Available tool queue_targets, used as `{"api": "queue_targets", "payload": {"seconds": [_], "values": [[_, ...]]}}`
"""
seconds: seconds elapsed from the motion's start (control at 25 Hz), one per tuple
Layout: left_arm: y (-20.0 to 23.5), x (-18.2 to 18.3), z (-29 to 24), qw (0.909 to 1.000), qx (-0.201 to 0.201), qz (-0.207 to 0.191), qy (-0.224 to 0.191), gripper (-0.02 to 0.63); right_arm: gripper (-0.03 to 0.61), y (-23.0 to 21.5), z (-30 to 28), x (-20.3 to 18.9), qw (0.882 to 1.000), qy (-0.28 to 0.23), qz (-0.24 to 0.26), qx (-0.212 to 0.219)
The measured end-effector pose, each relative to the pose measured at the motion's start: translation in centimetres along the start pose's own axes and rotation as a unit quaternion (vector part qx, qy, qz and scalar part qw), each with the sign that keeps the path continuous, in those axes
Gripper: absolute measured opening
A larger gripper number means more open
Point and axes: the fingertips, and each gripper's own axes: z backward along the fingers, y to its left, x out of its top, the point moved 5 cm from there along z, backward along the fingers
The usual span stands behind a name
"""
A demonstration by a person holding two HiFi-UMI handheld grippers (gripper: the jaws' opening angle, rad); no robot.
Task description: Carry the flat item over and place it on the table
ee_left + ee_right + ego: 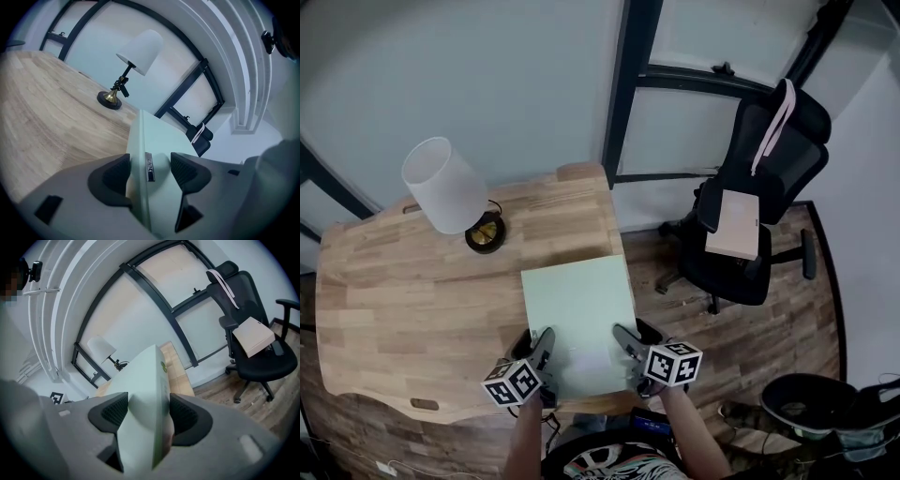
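A flat pale green box (581, 319) lies level over the near right part of the wooden table (394, 291), its right edge about at the table's edge. My left gripper (536, 361) is shut on the box's near left edge, and my right gripper (626, 354) is shut on its near right edge. In the left gripper view the green box (154, 150) runs between the jaws toward the lamp. In the right gripper view the box (147, 394) fills the gap between the jaws. I cannot tell whether the box touches the tabletop.
A table lamp (450, 192) with a white shade stands on the table behind the box. A black office chair (750, 225) holding a tan box (733, 225) stands on the wood floor to the right. A dark window frame (628, 84) rises behind the table.
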Motion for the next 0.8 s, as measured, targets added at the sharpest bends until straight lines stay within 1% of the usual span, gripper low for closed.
{"api": "queue_targets", "payload": {"seconds": [0.32, 0.48, 0.6, 0.8], "values": [[1.2, -1.7, -1.5, 0.9995, 0.014, 0.008, 0.026, 0.27, 0.27, -2.0, -1.0, -1.4, 0.999, 0.029, -0.021, -0.01], [1.6, -2.4, -1.9, 0.999, 0.025, 0.003, 0.037, 0.268, 0.27, -2.8, -1.4, -2.3, 0.999, 0.045, -0.028, -0.013], [1.8, -2.7, -2.2, 0.9988, 0.031, -0.011, 0.035, 0.268, 0.27, -3.1, -1.5, -2.7, 0.999, 0.046, -0.015, -0.015], [1.9, -2.9, -2.4, 0.9984, 0.039, -0.023, 0.033, 0.268, 0.27, -3.1, -1.8, -2.7, 0.999, 0.045, 0.001, -0.023]]}}
